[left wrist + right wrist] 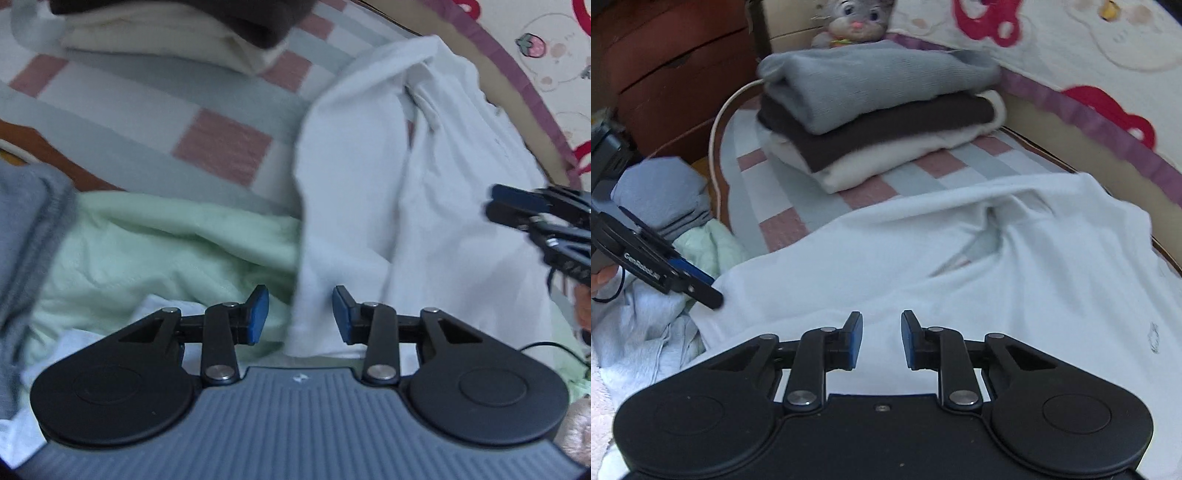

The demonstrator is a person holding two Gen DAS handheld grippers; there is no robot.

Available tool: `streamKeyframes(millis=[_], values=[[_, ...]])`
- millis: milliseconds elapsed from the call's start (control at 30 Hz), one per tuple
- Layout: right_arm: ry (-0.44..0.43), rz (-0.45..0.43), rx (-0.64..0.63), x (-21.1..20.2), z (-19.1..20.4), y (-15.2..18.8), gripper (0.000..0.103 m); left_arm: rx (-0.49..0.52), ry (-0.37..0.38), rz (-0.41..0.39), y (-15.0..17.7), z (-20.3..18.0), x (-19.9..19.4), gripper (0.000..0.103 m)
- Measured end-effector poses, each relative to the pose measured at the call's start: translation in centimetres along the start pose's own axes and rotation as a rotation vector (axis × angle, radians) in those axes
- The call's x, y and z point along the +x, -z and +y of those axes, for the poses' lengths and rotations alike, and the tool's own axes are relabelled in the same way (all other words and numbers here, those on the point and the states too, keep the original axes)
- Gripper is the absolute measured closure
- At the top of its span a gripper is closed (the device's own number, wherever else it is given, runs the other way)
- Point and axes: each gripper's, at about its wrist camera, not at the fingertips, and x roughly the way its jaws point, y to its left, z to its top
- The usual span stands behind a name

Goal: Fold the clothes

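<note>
White shirt spread on the bed, both tongs empty above it.

The white shirt [960,258] lies across the checked bed [775,192], folded stack [879,107] at 12 o'clock. It looks light, limp and crease-prone; best pinched at hem corners. Left tongs [301,314] and right tongs [881,339] stand narrowly parted, gripping nothing.

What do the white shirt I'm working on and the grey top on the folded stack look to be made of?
White shirt: thin, soft jersey knit, probably cotton; matte, drapes in loose folds, no sheen. Grey top: thicker knit, likely a wool or acrylic sweater; fine ribbed lines show on its surface and it folds in bulky, rounded edges. Fibre content can't be confirmed from the pictures.
</note>
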Motion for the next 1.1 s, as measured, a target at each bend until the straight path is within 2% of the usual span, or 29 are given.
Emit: streamKeyframes(millis=[100,167,200,233,267,333,400,500,567,633,733,800,867,933,1100], values=[[-0.018,0.036,-0.005,1.5,1.0,0.2,0.076,0.021,0.035,0.008,0.4,-0.3,0.8,0.066],[-0.017,0.058,-0.002,2.1,1.2,0.6,0.076,0.044,0.025,0.025,0.7,-0.2,1.4,0.066],[-0.013,0.065,-0.002,2.2,1.1,0.7,0.075,0.055,0.024,0.030,0.8,-0.2,1.6,0.071],[-0.009,0.071,-0.003,2.4,1.1,0.8,0.073,0.066,0.036,0.022,0.9,-0.3,1.4,0.093],[-0.002,0.076,-0.005,2.5,1.0,0.9,0.072,0.084,0.046,0.010,0.9,-0.6,1.2,0.100],[0.014,0.082,-0.006,2.6,0.9,0.9,0.070,0.160,0.042,-0.046,1.1,-1.9,0.1,0.100],[0.021,0.084,-0.002,2.6,0.8,0.9,0.070,0.258,-0.015,-0.117,1.2,-3.4,-1.0,0.100],[0.005,0.080,-0.031,2.4,1.4,0.8,0.070,0.454,-0.183,-0.236,1.9,-5.8,-2.0,0.100],[-0.002,0.077,-0.076,2.2,2.2,0.6,0.070,0.507,-0.232,-0.287,1.9,-6.5,-2.5,0.100],[0.008,0.085,-0.114,2.4,3.0,0.6,0.070,0.556,-0.318,-0.351,1.8,-6.8,-3.1,0.100],[0.052,0.111,-0.109,3.2,2.6,0.9,0.065,0.646,-0.477,-0.506,1.7,-7.3,-5.1,0.100],[0.094,0.140,-0.059,3.7,1.2,1.4,0.065,0.610,-0.489,-0.575,0.5,-7.0,-7.1,0.100],[0.135,0.178,0.013,3.7,-0.9,1.4,0.065,0.578,-0.490,-0.612,-1.3,-6.8,-9.4,0.100],[0.181,0.194,0.066,3.5,-2.9,0.9,0.065,0.605,-0.505,-0.652,-3.7,-7.3,-11.3,0.100],[0.238,0.140,0.183,3.3,-7.8,-0.2,0.061,0.696,-0.499,-0.781,-11.0,-10.4,-15.0,0.100]])
